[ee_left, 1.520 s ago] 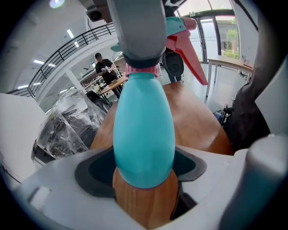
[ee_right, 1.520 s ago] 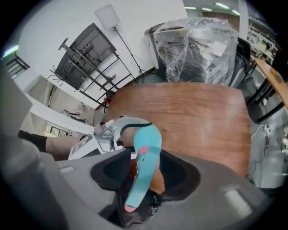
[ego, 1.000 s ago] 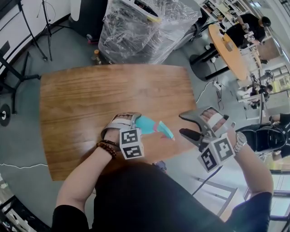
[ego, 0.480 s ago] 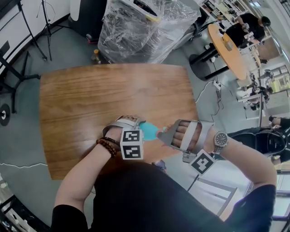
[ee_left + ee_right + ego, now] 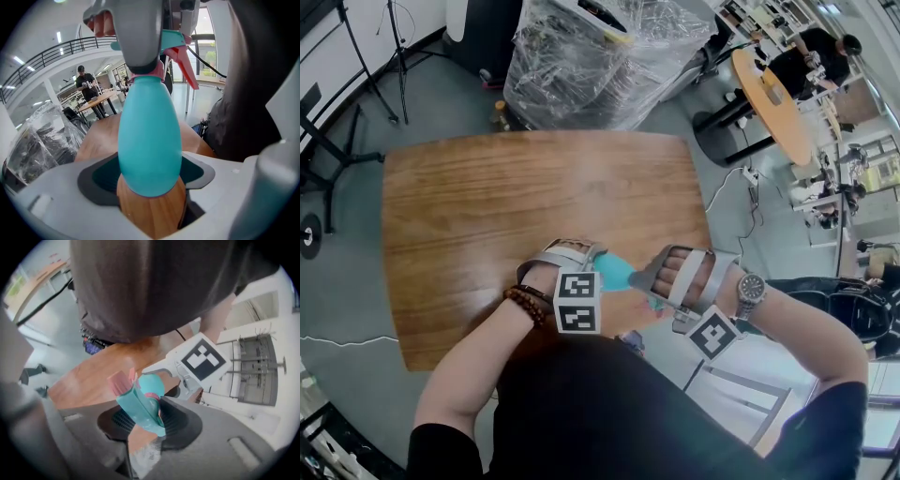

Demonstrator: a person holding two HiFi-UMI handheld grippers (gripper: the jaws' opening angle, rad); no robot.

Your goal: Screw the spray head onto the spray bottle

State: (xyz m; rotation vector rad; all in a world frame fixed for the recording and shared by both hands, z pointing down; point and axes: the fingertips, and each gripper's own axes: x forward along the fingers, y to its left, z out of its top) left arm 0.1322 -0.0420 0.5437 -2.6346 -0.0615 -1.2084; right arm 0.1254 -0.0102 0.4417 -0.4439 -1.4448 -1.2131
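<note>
Screwing step: left claw (image 5: 591,257) clamps spray bottle (image 5: 149,145); your right claw (image 5: 649,281), just closing, pinches spray head (image 5: 138,407); twist next

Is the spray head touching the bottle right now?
Touching. The left gripper view shows the spray head seated on the neck of the bottle, with no gap.

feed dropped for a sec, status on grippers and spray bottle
Left gripper shut on spray bottle. Right gripper jaws just been closing, now gripping spray head. Head sits on the bottle neck, tightness can't tell. Nothing in the way.
</note>
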